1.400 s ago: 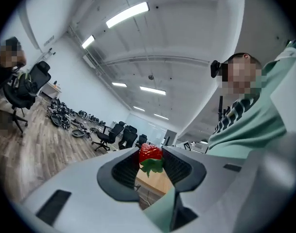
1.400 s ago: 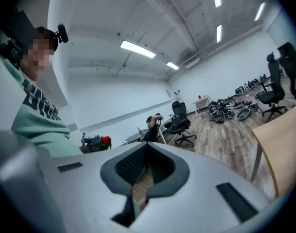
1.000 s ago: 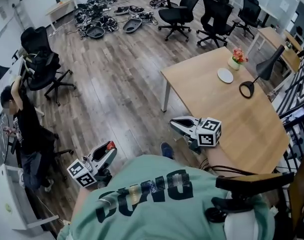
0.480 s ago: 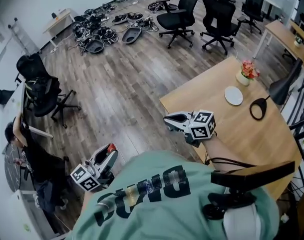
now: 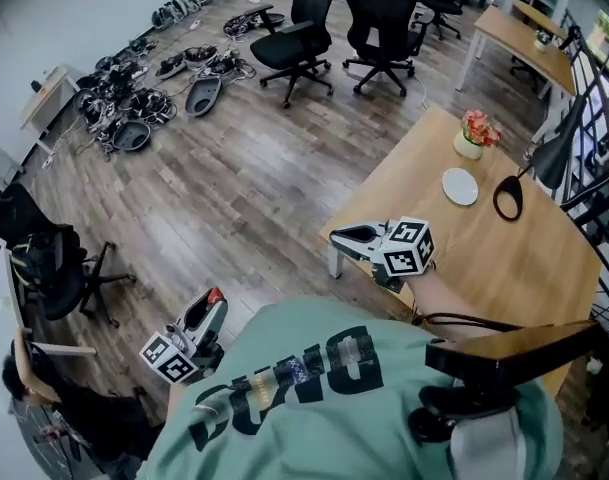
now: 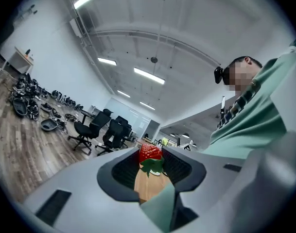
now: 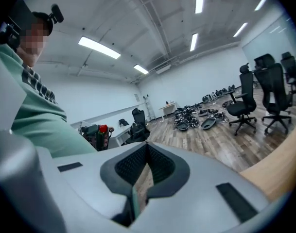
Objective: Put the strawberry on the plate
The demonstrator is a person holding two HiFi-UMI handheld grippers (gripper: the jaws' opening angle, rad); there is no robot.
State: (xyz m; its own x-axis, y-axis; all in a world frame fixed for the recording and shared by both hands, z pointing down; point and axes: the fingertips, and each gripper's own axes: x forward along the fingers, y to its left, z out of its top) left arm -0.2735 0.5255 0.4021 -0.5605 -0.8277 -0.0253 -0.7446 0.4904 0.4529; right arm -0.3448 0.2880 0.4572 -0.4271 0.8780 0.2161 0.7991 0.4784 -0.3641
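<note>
1. Closest in, the left gripper (image 5: 212,304) hangs low at the person's left side, over the wooden floor and well apart from the table (image 5: 544,268).
2. Its own view settles it: the jaws are clamped on the strawberry (image 6: 150,153), right out at their tips. Ribbed pads press its two flanks, with the green leaves hanging toward the camera.
3. From the head view the berry is just a red dot at the nose of that gripper, so the fruit is in the air and nowhere near its target yet.
4. On handling, it looks small and light, so weight should be no trouble. If it is real fruit it is soft and will bruise, and the tapered, glossy skin could squirt out of a hard pinch. I'd say a grip across the broad shoulders below the leaves, as here, is the safe one, with modest pressure.
5. Next out, the right gripper (image 5: 342,236) hovers at the table's near corner. Its jaws are closed together with nothing between them.
6. Further across the tabletop sits the white plate (image 5: 460,186), bare and waiting. A flower pot (image 5: 472,133) stands just beside it, and a black lamp (image 5: 529,173) is close on the other side.
7. Judging the job, the carry across is all to come, and the set-down will need care around those two neighbours.
8. Far back, office chairs (image 5: 294,38) stand about the floor.
</note>
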